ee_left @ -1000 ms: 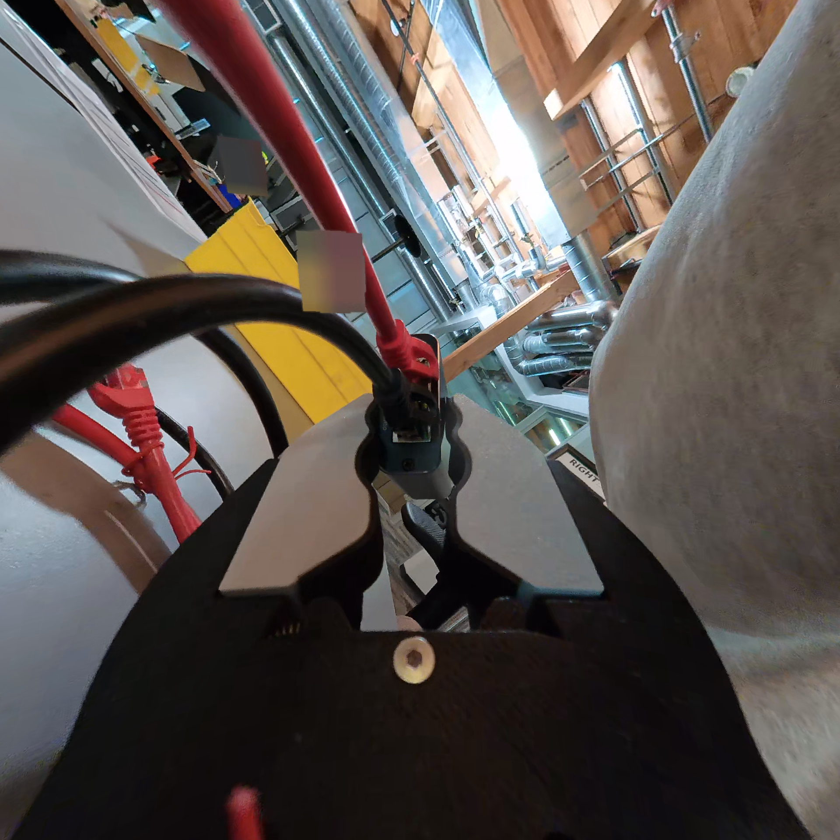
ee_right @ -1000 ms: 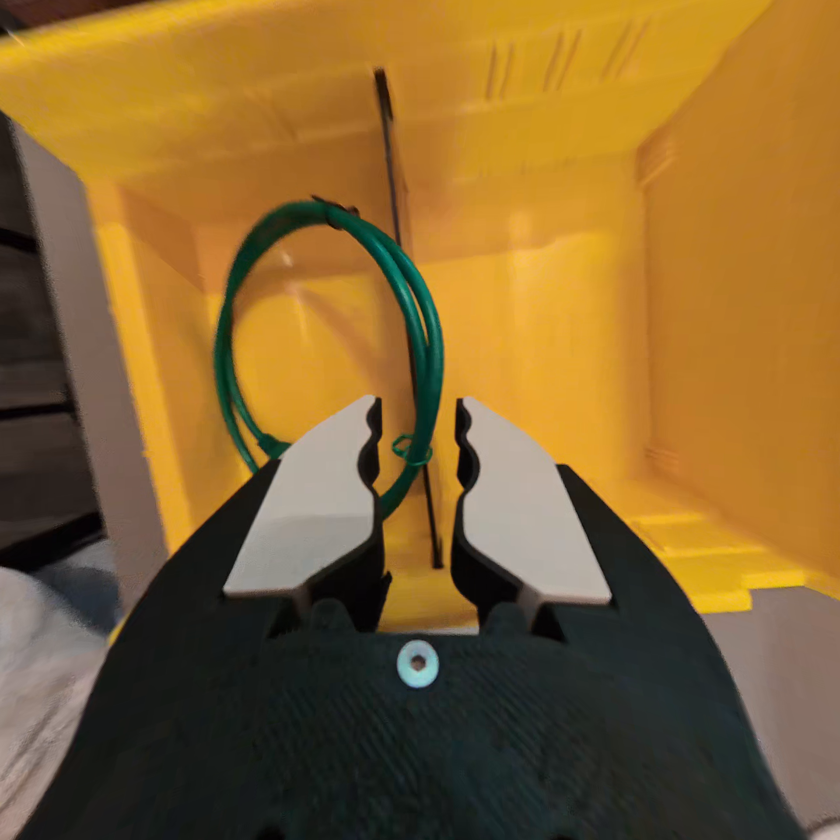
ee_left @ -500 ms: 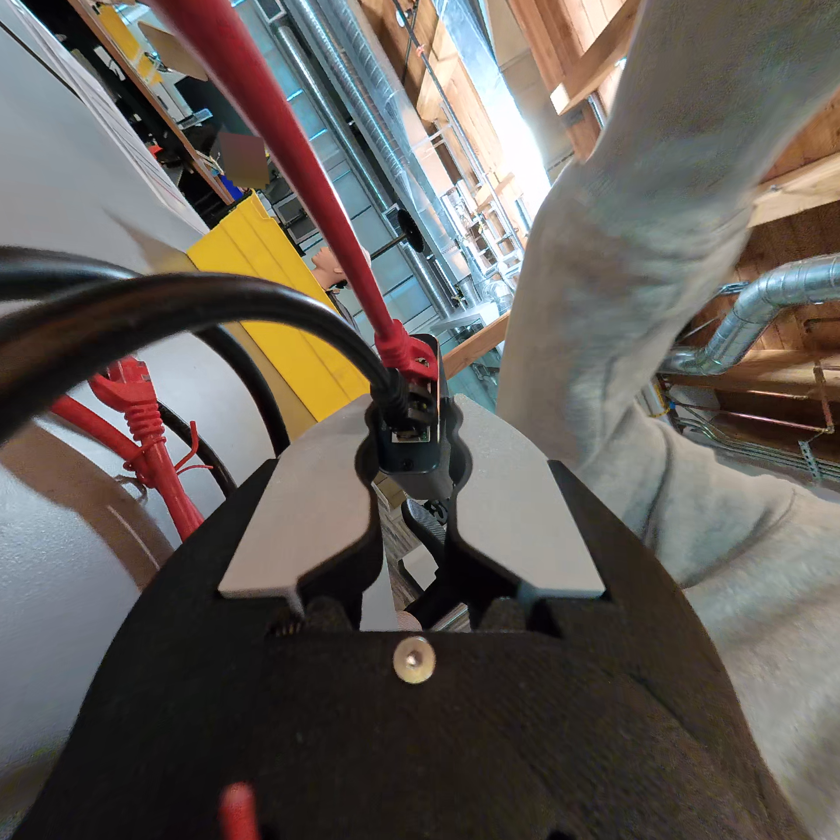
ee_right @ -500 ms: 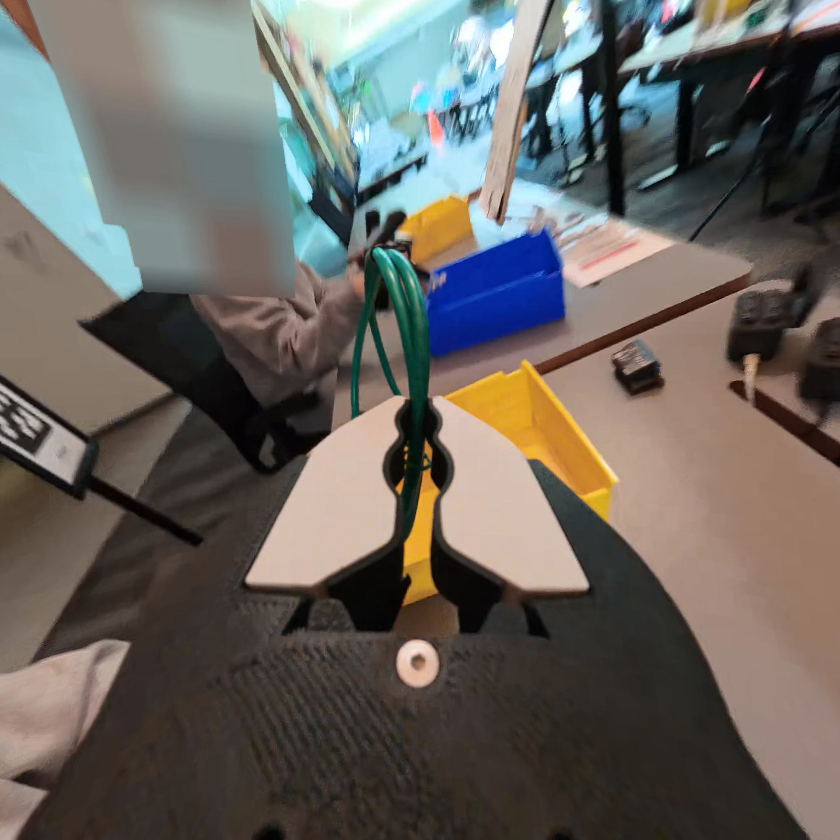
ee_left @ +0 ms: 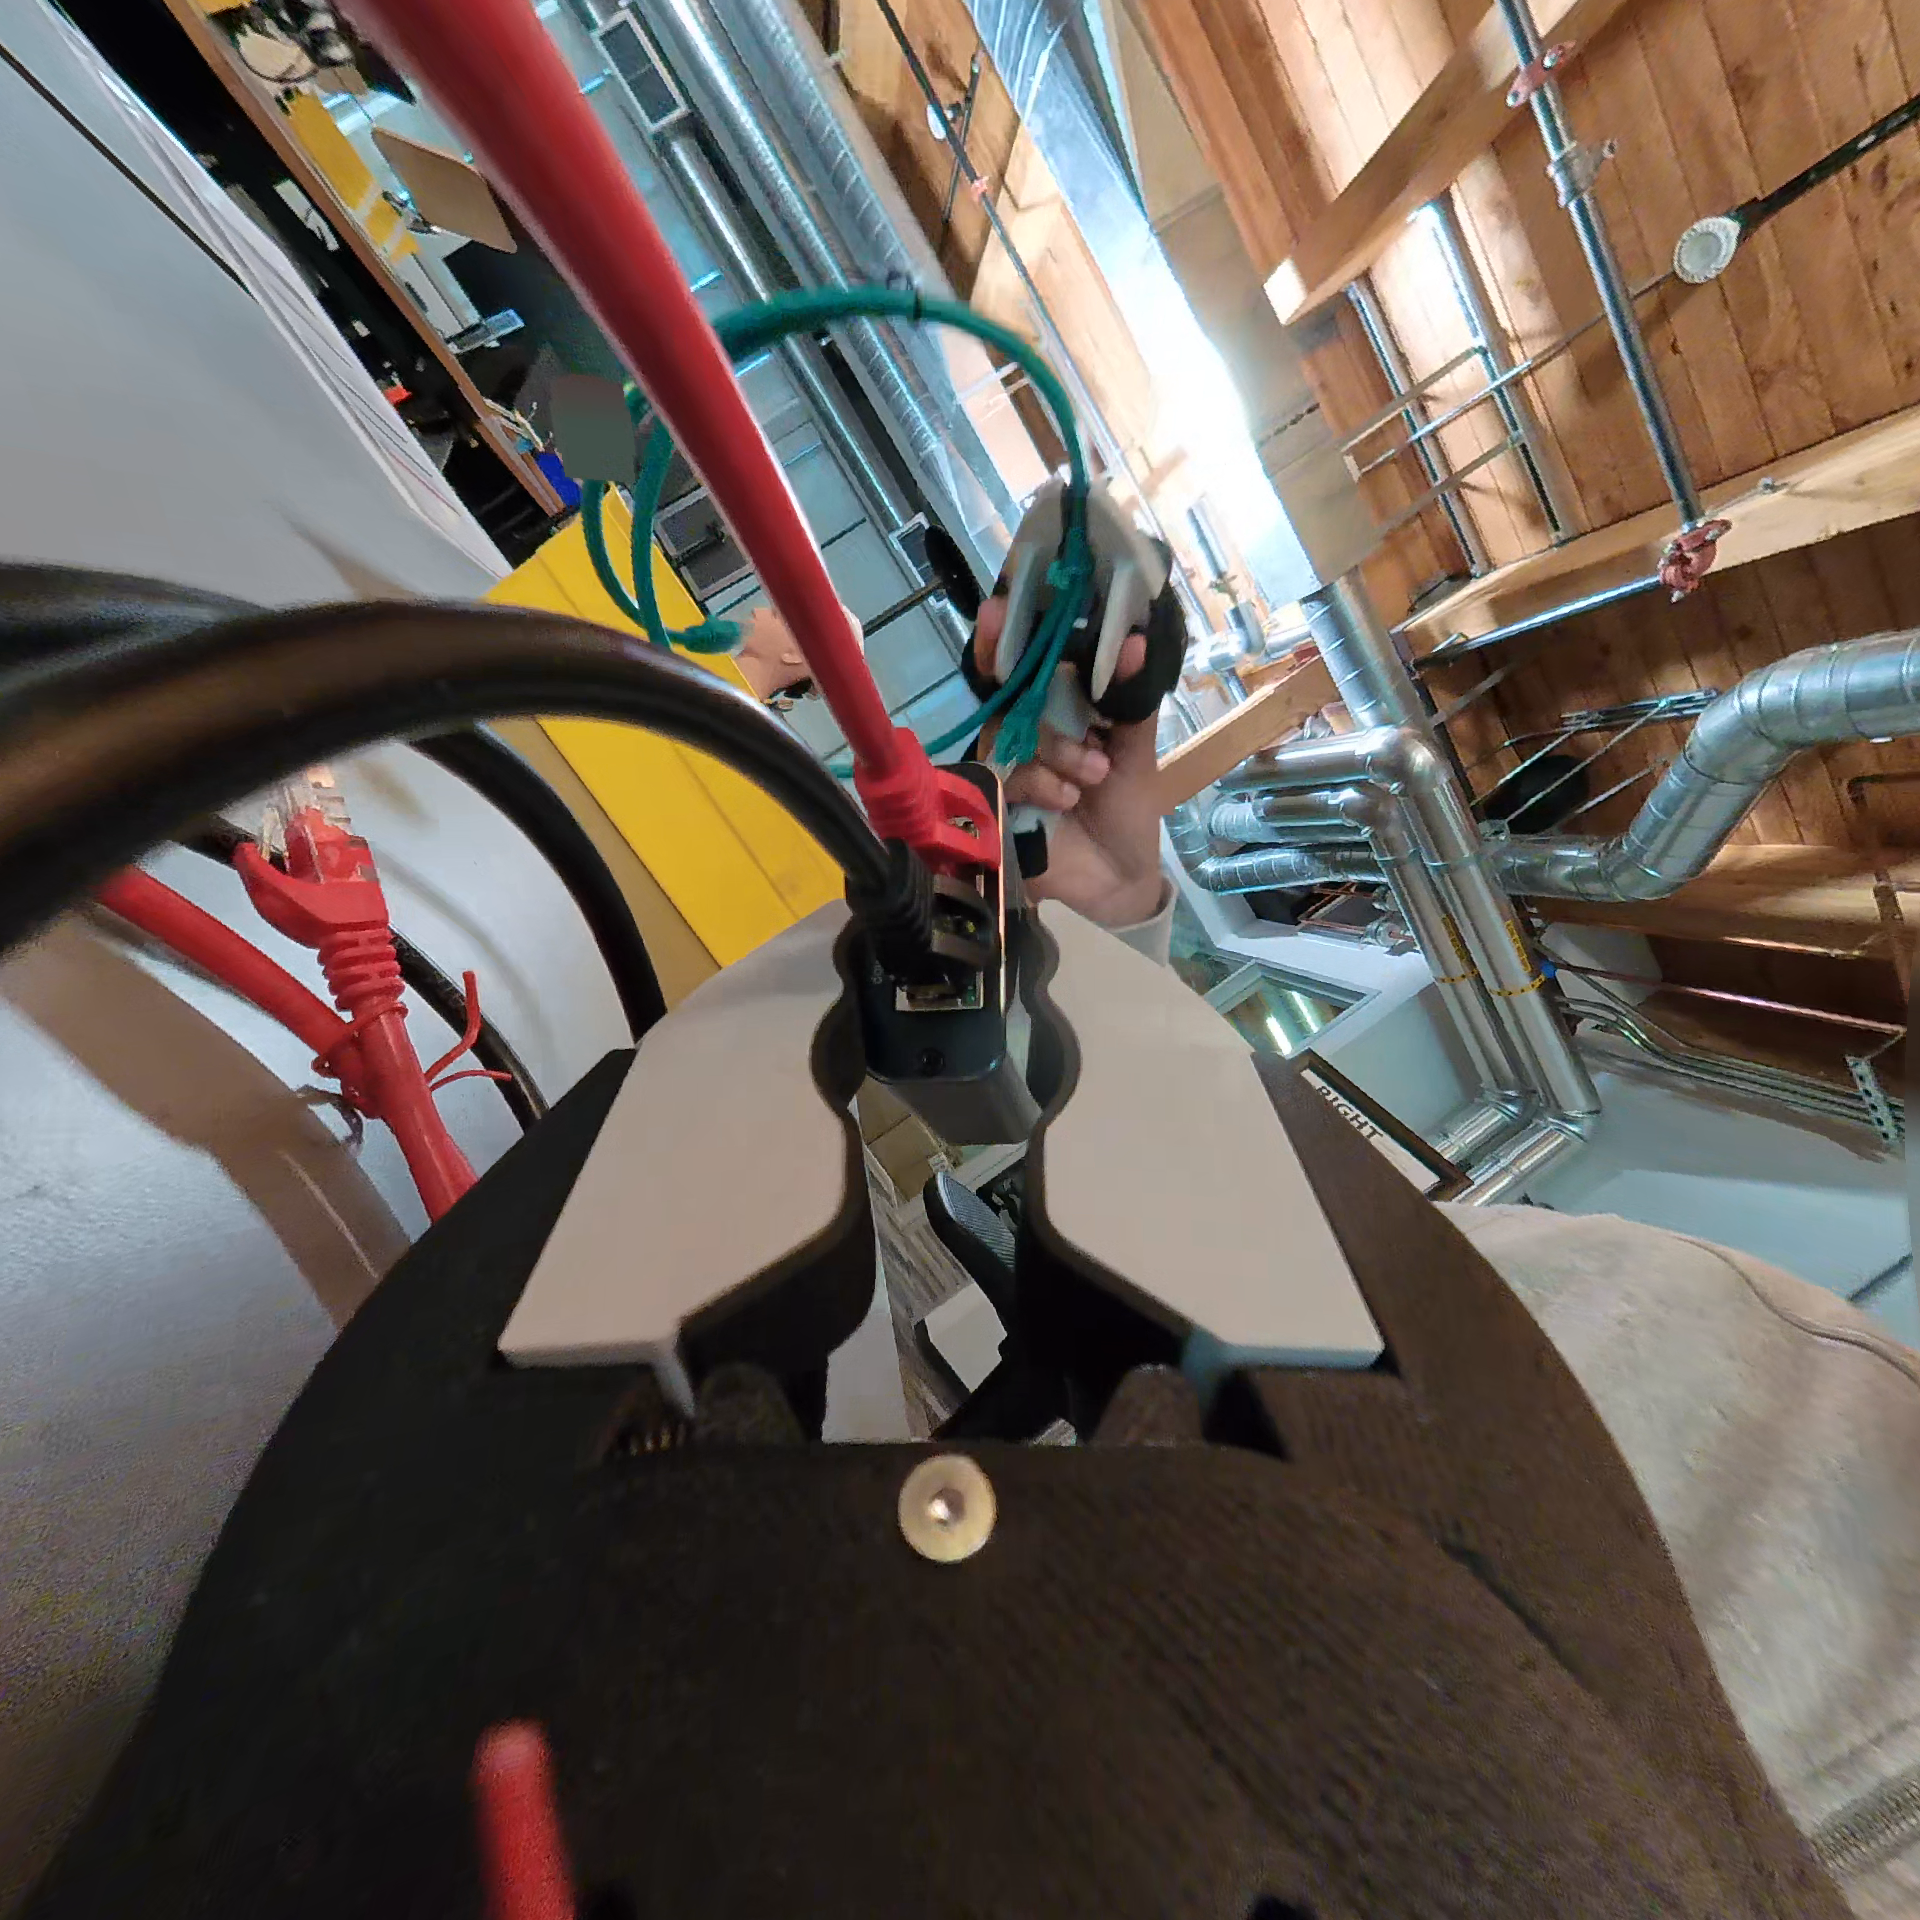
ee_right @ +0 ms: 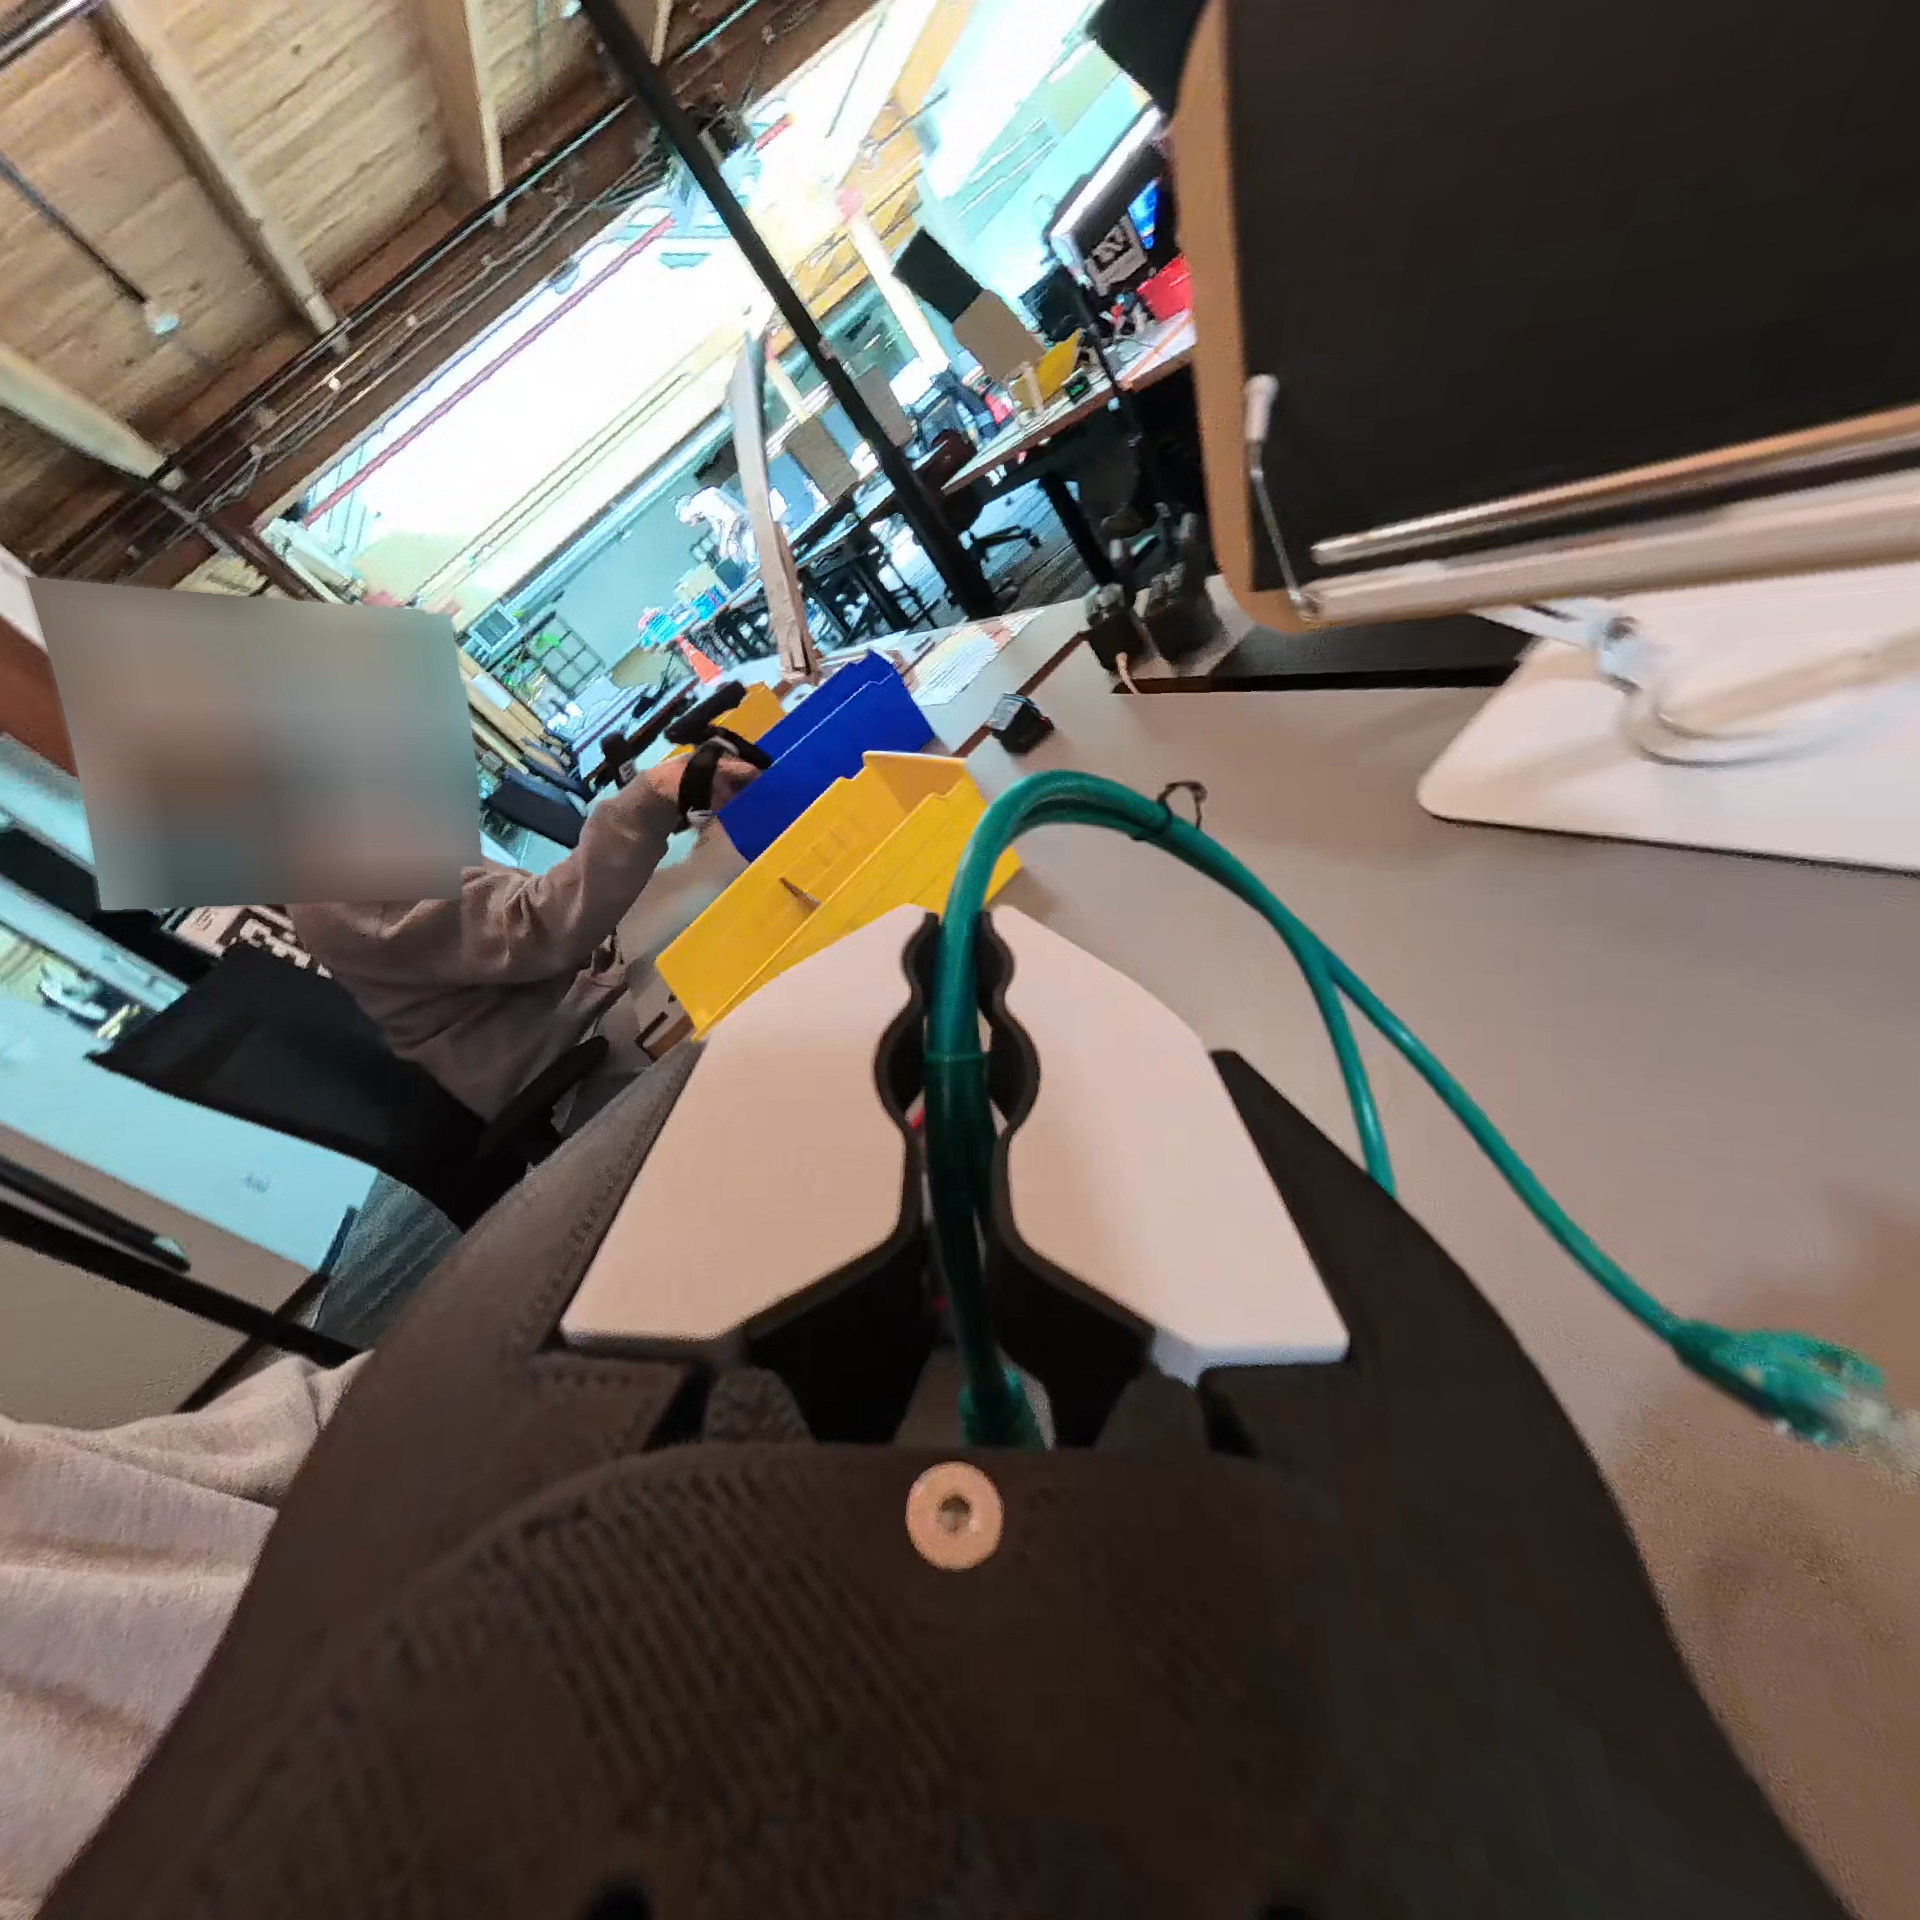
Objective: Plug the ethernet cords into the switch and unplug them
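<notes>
L gripper (ee_left: 940, 1023) is clamped on the small dark switch (ee_left: 935, 1039), held up off the grey table (ee_right: 1558, 1039); a red cord (ee_left: 665, 343) and a black cord (ee_left: 416, 675) are plugged into it. R gripper (ee_right: 958, 997) is closed around the looped green cord (ee_right: 1247, 883), above and beyond the switch, w/ one green plug (ee_right: 1782, 1377) dangling free. Yellow bin (ee_right: 831, 883) sits on the table behind, near a blue bin (ee_right: 831, 727).

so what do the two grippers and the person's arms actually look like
Both the left gripper and right gripper have a textured black body, a silver screw at the centre, and flat pale grey jaws with wavy black inner edges. The arms wear light grey sleeves.
</notes>
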A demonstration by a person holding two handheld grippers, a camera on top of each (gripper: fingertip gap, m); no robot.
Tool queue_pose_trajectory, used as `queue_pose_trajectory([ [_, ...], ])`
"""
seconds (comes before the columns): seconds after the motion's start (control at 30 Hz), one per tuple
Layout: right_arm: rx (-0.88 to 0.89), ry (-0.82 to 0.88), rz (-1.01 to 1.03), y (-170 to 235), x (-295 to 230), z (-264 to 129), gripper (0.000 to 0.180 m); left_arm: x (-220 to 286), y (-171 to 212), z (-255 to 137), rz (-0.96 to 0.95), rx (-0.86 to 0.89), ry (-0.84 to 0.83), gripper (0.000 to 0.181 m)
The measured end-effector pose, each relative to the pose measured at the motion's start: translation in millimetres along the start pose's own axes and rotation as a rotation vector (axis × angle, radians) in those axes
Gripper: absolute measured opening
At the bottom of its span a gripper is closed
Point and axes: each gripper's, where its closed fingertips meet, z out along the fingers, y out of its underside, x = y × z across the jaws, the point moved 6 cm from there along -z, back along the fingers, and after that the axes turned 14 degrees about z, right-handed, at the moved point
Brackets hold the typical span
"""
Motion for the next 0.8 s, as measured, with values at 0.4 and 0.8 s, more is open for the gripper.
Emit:
queue_pose_trajectory([
  [0.4, 0.01, 0.218, -0.269, 18, 23, -45, 0.006, -1, -2, -2, 0.004, 0.032, -0.02, 0.026],
  [0.8, -0.372, 0.542, -0.906, 174, 38, -11, 0.024, -1, -3, -3, -0.014, 0.032, 0.008, 0.026],
])
